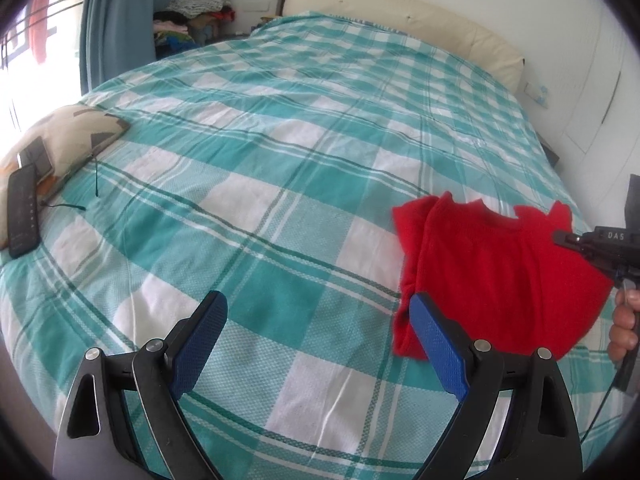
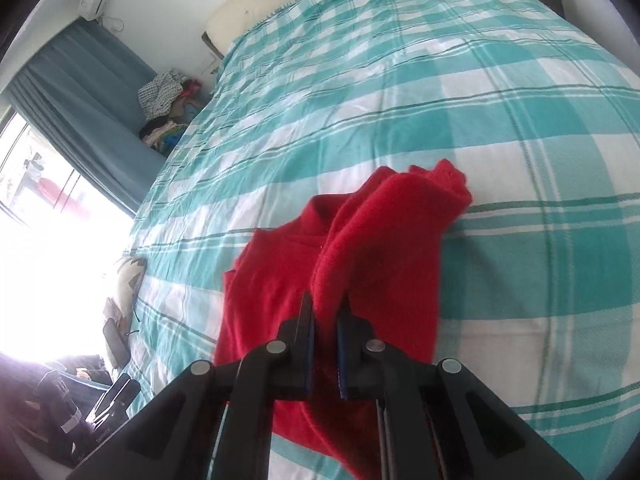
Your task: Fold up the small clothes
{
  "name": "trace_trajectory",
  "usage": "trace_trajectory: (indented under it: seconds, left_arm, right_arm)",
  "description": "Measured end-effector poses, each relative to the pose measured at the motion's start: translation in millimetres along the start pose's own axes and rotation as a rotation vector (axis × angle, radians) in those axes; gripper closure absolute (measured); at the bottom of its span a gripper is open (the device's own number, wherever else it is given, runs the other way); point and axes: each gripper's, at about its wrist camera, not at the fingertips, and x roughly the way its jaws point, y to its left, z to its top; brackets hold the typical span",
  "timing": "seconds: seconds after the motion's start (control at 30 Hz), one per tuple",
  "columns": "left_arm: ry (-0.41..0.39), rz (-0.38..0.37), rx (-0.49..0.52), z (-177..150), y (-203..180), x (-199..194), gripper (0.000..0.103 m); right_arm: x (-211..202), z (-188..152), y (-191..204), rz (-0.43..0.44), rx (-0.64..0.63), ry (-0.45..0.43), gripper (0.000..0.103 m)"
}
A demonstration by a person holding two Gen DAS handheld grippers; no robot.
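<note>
Each black claw [image 1: 316, 312] has blue textured pads [image 1: 202, 344], silver pivot screws [image 1: 156, 346] and triangular cut-outs.

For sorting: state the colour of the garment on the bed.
Plain red garment, clearest in the right wrist view.

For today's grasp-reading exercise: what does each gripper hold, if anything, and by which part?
The right gripper is shut on the red sweater, pinching a raised fold near its side edge. The left gripper is open and holds nothing.

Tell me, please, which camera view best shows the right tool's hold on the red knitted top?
The right wrist view: the right tool pinches a fold of the red knitted top. The left wrist view shows it only at the frame edge.
</note>
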Motion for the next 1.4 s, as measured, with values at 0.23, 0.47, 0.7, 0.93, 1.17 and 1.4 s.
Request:
trace_trajectory:
  seconds: [0.23,0.47,0.7,0.93,1.17,1.4]
  left_arm:
    - [0.031,-0.011,-0.073,0,26,6,0.009]
    - [0.035,-0.022,-0.094,3,32,7,0.009]
    - [0.047,-0.033,-0.104,2,33,10,0.009]
    - [0.055,-0.038,-0.125,0,38,11,0.01]
    - [0.055,-0.073,-0.151,1,45,5,0.01]
    - [0.053,-0.082,-0.165,2,48,4,0.01]
  right_arm:
    - [88,-19,75,-0.034,-0.062,0.067,0.094]
    - [130,-40,96,-0.124,-0.095,0.079,0.094]
    - [132,-39,91,-0.088,-0.034,0.057,0.093]
    - [150,-43,99,0.076,-0.069,0.153,0.072]
    - [95,-43,117,0.206,-0.174,0.053,0.06]
    - [81,-88,115,-0.211,-0.518,-0.093,0.062]
